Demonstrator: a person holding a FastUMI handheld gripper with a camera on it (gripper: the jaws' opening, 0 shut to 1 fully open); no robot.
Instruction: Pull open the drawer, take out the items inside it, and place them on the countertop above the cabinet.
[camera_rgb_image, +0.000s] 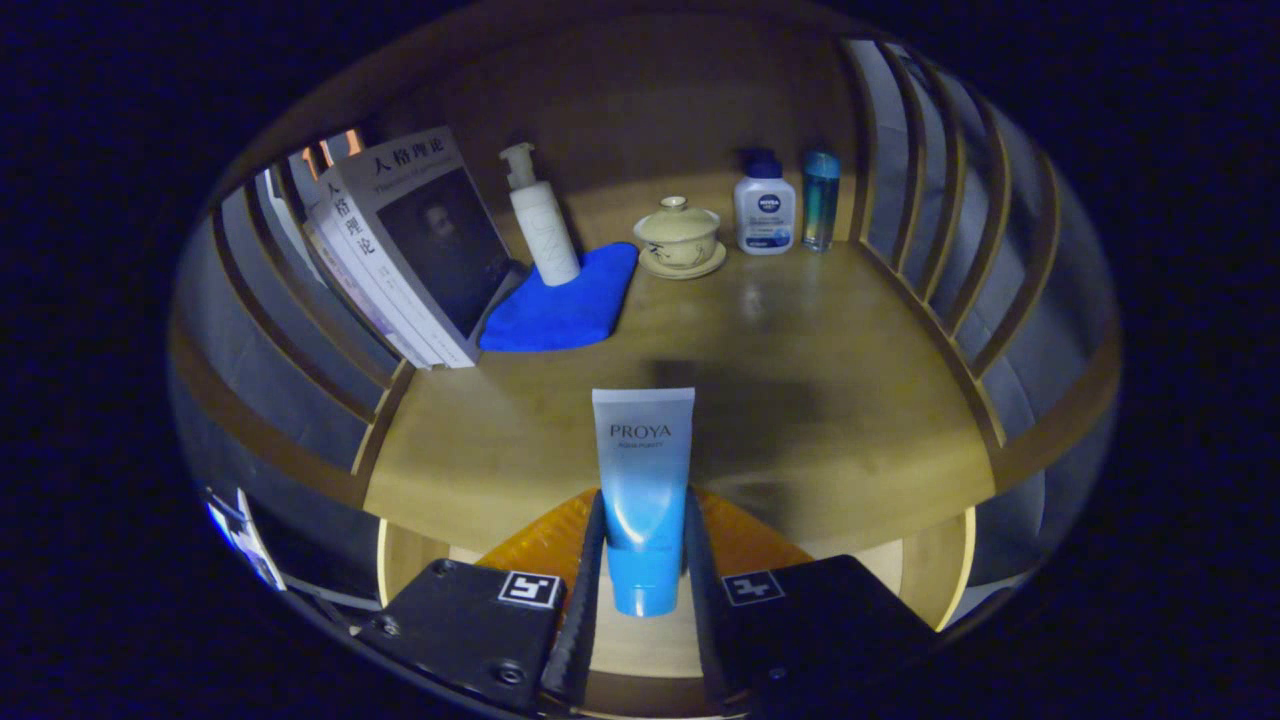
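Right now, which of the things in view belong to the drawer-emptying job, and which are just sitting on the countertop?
Job:
- blue tube, upright, clamped between the fingers of the claw
- wooden countertop, where it goes

Lying about:
- leaning books
- white pump bottle on blue cloth
- lidded teacup
- white lotion bottle
- slim teal bottle

Tube (642, 480): blue-and-white squeeze tube, pale at the flat crimped end and deeper blue at the cap; printed lettering on the front.
Pose: upright, cap end down, crimped end up.
Hold: clamped between the two fingers of the gripper (645, 560), which press on its lower half from both sides.
Place: lifted over the near edge of the wooden counter (800, 400); whether it touches the counter cannot be told.
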